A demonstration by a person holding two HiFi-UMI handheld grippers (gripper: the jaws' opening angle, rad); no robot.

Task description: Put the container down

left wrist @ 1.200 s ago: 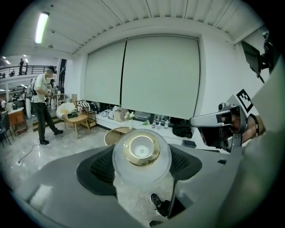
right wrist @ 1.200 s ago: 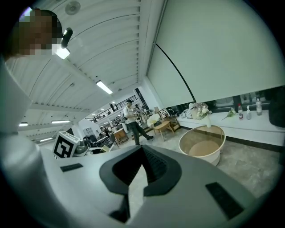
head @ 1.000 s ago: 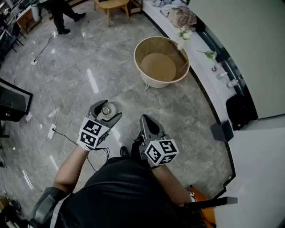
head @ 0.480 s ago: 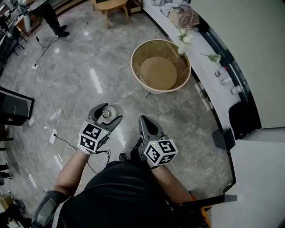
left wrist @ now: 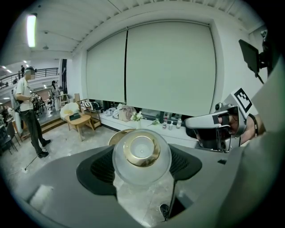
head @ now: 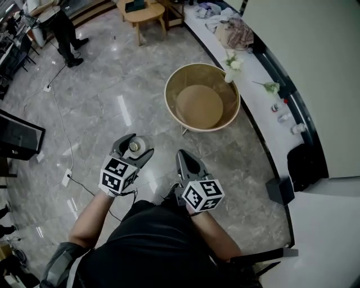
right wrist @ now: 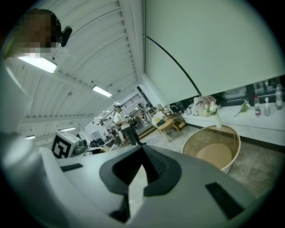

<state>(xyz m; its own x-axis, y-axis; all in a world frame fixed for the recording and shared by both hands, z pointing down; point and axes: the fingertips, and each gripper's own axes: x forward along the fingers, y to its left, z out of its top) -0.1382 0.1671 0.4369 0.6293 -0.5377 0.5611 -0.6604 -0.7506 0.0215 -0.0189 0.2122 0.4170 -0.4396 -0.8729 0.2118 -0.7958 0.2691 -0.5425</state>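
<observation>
A small round clear container [head: 135,147] with a gold rim is held over the grey marble floor. My left gripper [head: 134,148] is shut on it, one jaw on each side. In the left gripper view the container [left wrist: 141,153] fills the gap between the dark pads of the left gripper [left wrist: 141,168], its mouth facing the camera. My right gripper [head: 186,160] hangs beside it, shut and holding nothing. In the right gripper view the tips of the right gripper [right wrist: 142,147] meet, and the left gripper's marker cube [right wrist: 66,144] shows at the left.
A large round beige tub [head: 202,98] stands on the floor ahead, beside a curved white ledge [head: 256,76] that carries a flower vase [head: 230,63] and bottles. A wooden side table [head: 145,12], a person [head: 64,31], a floor cable [head: 62,126] and a dark screen [head: 17,135] lie further off.
The tub has slid lower in the head view, so it is nearer. The far person has shifted. Both grippers keep their pose, and the container stays in the left one.
</observation>
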